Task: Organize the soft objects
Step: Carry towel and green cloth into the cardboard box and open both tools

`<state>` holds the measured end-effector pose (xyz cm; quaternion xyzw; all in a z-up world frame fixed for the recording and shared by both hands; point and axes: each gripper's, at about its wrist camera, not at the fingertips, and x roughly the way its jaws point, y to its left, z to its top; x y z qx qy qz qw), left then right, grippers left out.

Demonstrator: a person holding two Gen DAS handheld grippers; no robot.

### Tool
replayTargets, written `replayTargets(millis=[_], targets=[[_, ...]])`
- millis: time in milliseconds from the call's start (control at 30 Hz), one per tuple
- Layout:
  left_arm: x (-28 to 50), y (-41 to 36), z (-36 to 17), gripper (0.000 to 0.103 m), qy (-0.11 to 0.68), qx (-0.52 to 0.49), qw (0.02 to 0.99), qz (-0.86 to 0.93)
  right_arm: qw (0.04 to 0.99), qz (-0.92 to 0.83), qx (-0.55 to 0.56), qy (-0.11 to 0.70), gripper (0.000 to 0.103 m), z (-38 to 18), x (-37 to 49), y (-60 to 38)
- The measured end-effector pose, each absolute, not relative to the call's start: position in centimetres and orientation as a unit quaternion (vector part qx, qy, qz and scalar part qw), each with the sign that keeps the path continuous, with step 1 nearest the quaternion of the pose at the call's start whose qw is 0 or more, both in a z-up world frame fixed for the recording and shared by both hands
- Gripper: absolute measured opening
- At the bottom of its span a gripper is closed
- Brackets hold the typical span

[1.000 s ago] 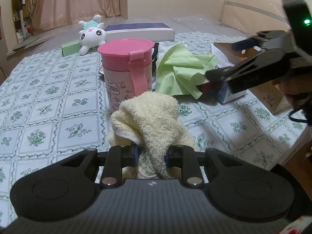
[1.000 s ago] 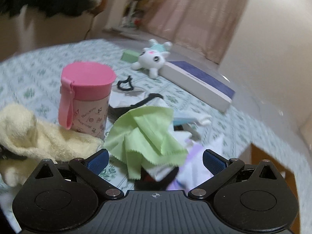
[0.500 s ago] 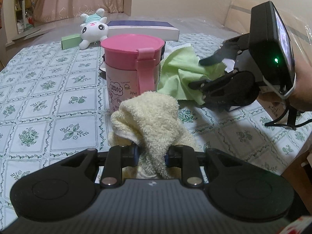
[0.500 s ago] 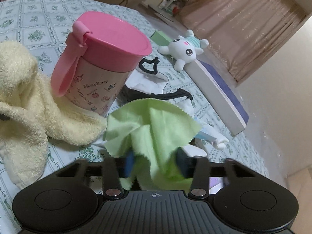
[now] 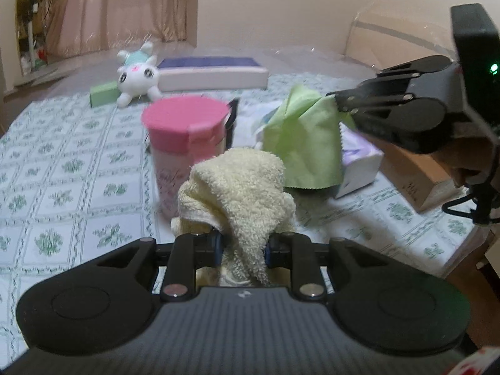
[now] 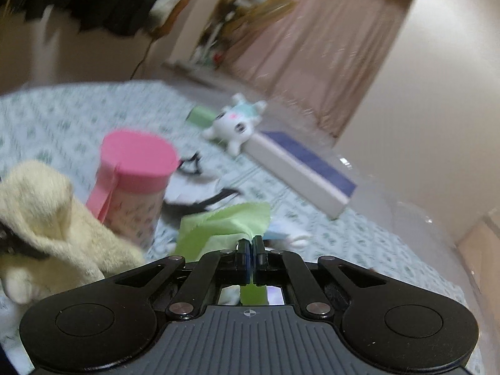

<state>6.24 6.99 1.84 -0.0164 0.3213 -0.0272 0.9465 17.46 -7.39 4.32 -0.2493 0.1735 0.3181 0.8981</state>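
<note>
Left gripper [image 5: 242, 245] clamps fluffy cream towel [image 5: 240, 184]. Right gripper [image 6: 251, 247] jaws just closed, pinching thin green cloth [image 6: 225, 228] with zigzag edge beside round pink-lidded cup [image 6: 134, 181]

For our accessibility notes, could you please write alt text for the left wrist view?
The left gripper pinches a fluffy cream terry towel above a green-patterned tablecloth. To its right, the right gripper holds a thin lime-green cloth lifted beside a pink-lidded plastic cup. A white plush toy lies farther back.
</note>
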Motion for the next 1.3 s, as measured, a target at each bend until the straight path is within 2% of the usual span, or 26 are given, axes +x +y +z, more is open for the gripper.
replayTargets(millis=[300, 733, 1000, 1300], targets=[[6.6, 2.1, 6.9, 0.021, 0.274, 0.020, 0.958, -0.078, 0.941, 0.243, -0.183, 0.152, 0.001, 9.6, 15.5, -15.7], [14.4, -9.9, 11.4, 0.021, 0.224, 0.050, 0.946, -0.230, 0.973, 0.100, -0.109, 0.176, 0.001, 11.5, 17.5, -30.6], [21.6, -16.5, 10.6, 0.021, 0.237, 0.021, 0.927, -0.289, 0.971, 0.059, -0.086, 0.216, 0.001, 9.7, 19.5, -36.0], [27.7, -20.2, 4.7, 0.022, 0.308, 0.019, 0.904, -0.297, 0.961, 0.048, -0.062, 0.267, 0.001, 6.4, 21.1, -37.3]])
